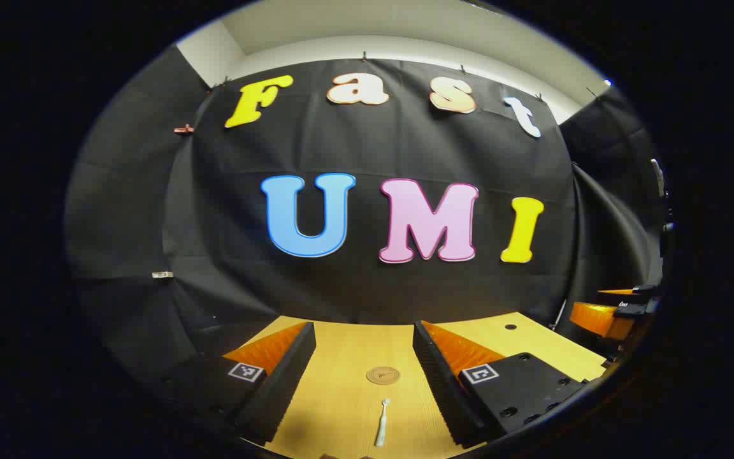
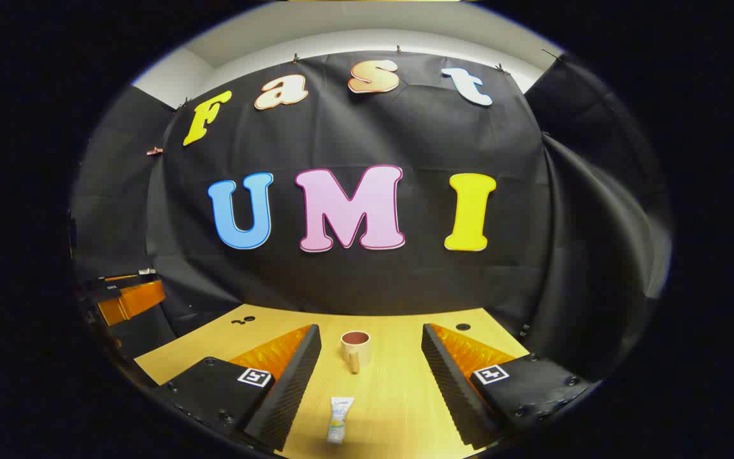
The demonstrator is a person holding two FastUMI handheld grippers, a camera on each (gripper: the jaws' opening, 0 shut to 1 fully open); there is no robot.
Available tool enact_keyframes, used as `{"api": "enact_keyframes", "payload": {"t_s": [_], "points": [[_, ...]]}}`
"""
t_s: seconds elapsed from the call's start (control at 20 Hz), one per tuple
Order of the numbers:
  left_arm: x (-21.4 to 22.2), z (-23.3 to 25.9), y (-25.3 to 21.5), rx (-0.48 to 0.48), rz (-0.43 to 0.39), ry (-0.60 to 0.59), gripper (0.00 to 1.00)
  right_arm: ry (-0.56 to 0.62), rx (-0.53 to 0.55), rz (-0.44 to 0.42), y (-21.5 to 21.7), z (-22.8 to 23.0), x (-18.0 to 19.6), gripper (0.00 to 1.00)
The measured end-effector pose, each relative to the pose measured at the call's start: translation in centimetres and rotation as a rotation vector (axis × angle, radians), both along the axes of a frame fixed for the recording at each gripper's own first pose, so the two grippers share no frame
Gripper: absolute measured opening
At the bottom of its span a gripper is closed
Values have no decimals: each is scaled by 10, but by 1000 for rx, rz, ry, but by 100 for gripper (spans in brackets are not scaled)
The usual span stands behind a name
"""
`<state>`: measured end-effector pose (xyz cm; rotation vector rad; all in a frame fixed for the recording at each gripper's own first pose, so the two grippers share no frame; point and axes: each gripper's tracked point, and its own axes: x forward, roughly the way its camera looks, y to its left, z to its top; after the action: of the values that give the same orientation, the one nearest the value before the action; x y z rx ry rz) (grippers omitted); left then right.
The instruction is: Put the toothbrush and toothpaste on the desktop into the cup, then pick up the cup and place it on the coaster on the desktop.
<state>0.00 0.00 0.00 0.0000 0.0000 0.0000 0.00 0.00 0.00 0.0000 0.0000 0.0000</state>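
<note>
Toothbrush [image 1: 382, 422]: lies flat on the worktop [image 1: 341, 357] in the left gripper view, lengthwise between the left gripper's fingers, head pointing away toward the coaster.
Coaster [image 1: 383, 375]: small round disc, flat on the worktop just beyond the toothbrush, apart from it.
Toothpaste [image 2: 339, 419]: a tube lying flat in the right gripper view, near the bottom edge, between the right gripper's fingers; its lower end is too blurred to make out.
Cup [image 2: 355, 349]: stands upright beyond the toothpaste, well apart from it, opening up, handle seemingly turned toward the camera.
Left gripper [image 1: 364, 357]: fingers spread wide, nothing between them but bare worktop, toothbrush and coaster; touches none of these.
Right gripper [image 2: 371, 360]: fingers spread wide, holding nothing; cup and toothpaste sit in the gap ahead, untouched.
Far edge: the other gripper shows at the right edge of the left gripper view and at the left edge of the right gripper view.
</note>
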Motion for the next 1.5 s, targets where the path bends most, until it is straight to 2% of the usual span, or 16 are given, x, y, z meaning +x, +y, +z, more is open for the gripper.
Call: {"api": "enact_keyframes", "payload": {"t_s": [0.25,0.55,0.85,1.0,1.5], "points": [[-1,-11,-11,-14,-57,24,97,54,-22,39,21,-19,-9,98],[-2,-20,-10,-9,-62,42,97,88,0,72,36,-26,-3,98],[-1,-28,-6,-10,-56,56,97,114,-38,126,54,-35,7,98],[0,-33,-3,-16,-54,72,97,140,-33,127,54,-43,15,98],[4,-63,10,1,-2,144,97,347,4,126,49,-105,54,98]]}}
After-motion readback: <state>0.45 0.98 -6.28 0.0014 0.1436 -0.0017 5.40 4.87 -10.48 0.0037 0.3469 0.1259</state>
